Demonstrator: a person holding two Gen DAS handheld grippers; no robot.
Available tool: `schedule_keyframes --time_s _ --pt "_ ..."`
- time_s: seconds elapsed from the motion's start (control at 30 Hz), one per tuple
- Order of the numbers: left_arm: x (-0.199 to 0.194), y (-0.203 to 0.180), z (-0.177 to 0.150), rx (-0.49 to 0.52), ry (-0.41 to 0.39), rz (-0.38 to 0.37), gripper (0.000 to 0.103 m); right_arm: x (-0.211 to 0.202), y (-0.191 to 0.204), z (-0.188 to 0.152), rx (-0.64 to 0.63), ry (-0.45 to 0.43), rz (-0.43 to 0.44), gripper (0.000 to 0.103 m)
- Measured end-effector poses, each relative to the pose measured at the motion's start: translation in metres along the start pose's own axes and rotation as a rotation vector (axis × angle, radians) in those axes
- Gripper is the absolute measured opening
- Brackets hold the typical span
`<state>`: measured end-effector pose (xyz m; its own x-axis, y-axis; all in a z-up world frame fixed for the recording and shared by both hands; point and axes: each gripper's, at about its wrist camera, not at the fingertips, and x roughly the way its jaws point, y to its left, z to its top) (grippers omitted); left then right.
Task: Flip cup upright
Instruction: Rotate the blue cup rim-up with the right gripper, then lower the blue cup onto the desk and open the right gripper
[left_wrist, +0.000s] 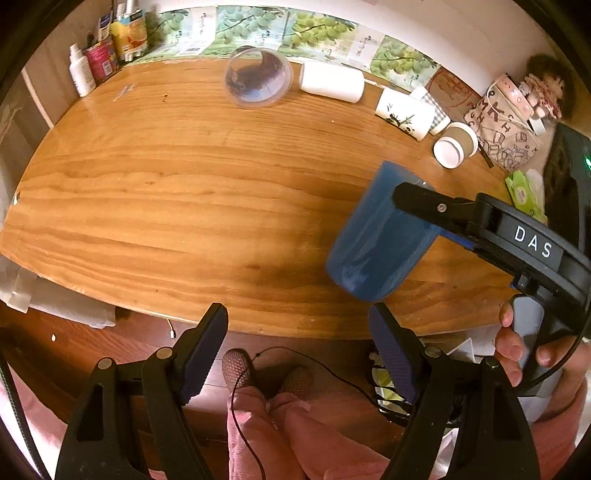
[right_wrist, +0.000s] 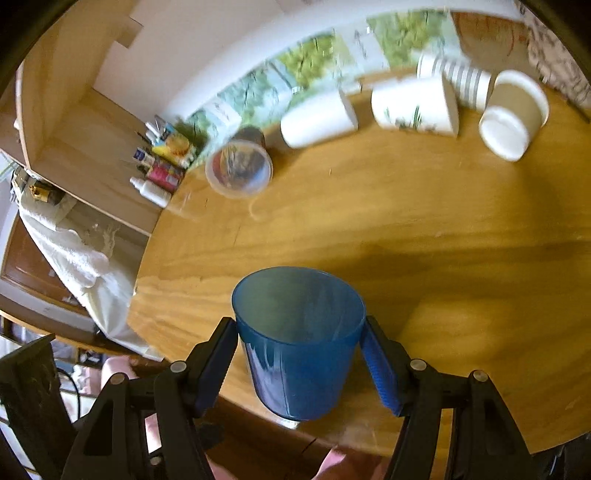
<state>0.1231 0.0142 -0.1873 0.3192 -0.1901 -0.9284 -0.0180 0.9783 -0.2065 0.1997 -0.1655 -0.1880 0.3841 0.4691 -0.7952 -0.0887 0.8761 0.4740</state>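
Glossy translucent blue plastic cup (right_wrist: 299, 343); smooth varnished wooden table (left_wrist: 184, 206); matt paper cups (right_wrist: 413, 103).

A wooden table (left_wrist: 155, 192) is seen. Along its far edge, a clear plastic cup (left_wrist: 258, 78), a white cup (left_wrist: 331, 81), a panda-print paper cup (left_wrist: 404, 109) and a brown lidded cup (left_wrist: 455, 144) are laid on their sides. Bottles and cans (left_wrist: 105, 55) are stood at the far left corner.
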Motion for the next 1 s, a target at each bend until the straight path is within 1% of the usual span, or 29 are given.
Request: schedule_keyframes --time_s 0.1,0.2,0.23,0.33,0.47,0.6,0.73,0.9,1.0 --pt "-0.002 0.005 -0.002 -0.009 -0.001 0.009 0.081 -0.008 0.003 -0.005 -0.047 -0.086 -0.057 0.068" --pt "-0.005 0.011 -0.005 -0.017 -0.011 0.018 0.081 -0.015 0.009 -0.010 -0.113 -0.168 -0.106 0.068" --pt "-0.006 0.013 -0.006 -0.021 -0.018 0.021 0.081 -0.017 0.013 -0.012 -0.144 -0.203 -0.134 0.068" --pt "-0.011 0.019 -0.009 -0.038 -0.035 0.018 0.081 -0.017 0.022 -0.021 -0.235 -0.291 -0.206 0.068" --pt "-0.016 0.023 -0.010 -0.056 -0.056 0.009 0.081 -0.014 0.025 -0.035 -0.315 -0.387 -0.266 0.068" --pt "-0.017 0.026 -0.012 -0.068 -0.063 0.006 0.081 -0.011 0.031 -0.047 -0.385 -0.471 -0.286 0.068" --pt "-0.016 0.029 -0.015 -0.083 -0.060 0.013 0.081 -0.007 0.038 -0.059 -0.485 -0.546 -0.308 0.068" --pt "-0.016 0.030 -0.017 -0.092 -0.067 0.011 0.081 0.001 0.039 -0.067 -0.547 -0.568 -0.316 0.068" --pt "-0.015 0.029 -0.017 -0.078 -0.059 0.015 0.081 0.003 0.036 -0.072 -0.555 -0.577 -0.289 0.069"
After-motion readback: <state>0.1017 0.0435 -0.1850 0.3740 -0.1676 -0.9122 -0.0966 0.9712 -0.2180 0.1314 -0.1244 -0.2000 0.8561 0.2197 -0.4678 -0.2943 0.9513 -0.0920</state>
